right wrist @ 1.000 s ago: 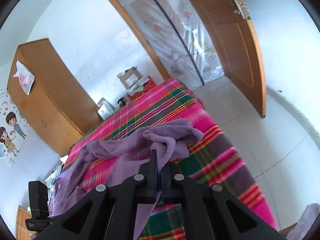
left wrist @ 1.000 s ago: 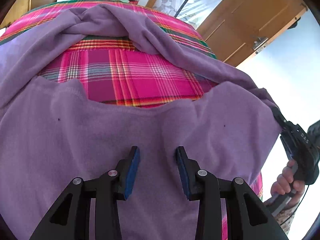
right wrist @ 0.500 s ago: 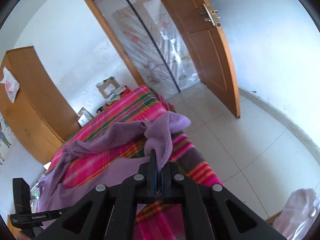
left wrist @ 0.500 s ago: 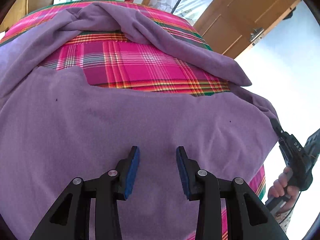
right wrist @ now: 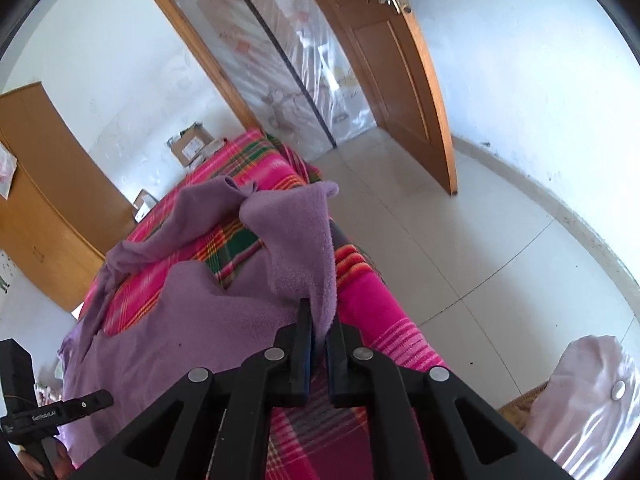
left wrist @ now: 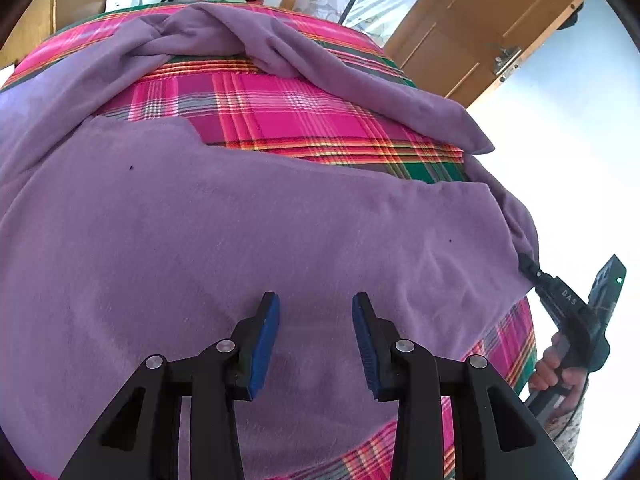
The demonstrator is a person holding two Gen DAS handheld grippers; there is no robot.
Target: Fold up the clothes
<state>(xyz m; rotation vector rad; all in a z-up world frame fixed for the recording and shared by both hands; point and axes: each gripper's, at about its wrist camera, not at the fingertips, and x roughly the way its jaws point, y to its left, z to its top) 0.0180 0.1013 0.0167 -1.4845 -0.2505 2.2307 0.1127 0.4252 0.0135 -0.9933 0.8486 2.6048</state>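
A purple fleece garment (left wrist: 248, 240) lies spread over a pink plaid bed cover (left wrist: 288, 116). A long sleeve (left wrist: 328, 68) curves across the far side. My left gripper (left wrist: 316, 304) is open and empty, just above the garment's body. My right gripper (right wrist: 319, 320) is shut on a fold of the purple garment (right wrist: 296, 236) at the bed's right edge. It also shows in the left wrist view (left wrist: 532, 268), pinching the garment's right corner.
The bed cover (right wrist: 372, 300) drops off to a tiled floor (right wrist: 480, 248) on the right. A wooden door (right wrist: 404, 72) stands open beyond. A wardrobe (right wrist: 44, 184) and boxes (right wrist: 192, 144) stand at the far end. A pale pink bundle (right wrist: 584, 396) lies at lower right.
My right gripper has pulled the garment's corner outward and toward the bed's near edge. The body has flattened and spread; more plaid shows between it and the sleeve. The left gripper stays open.
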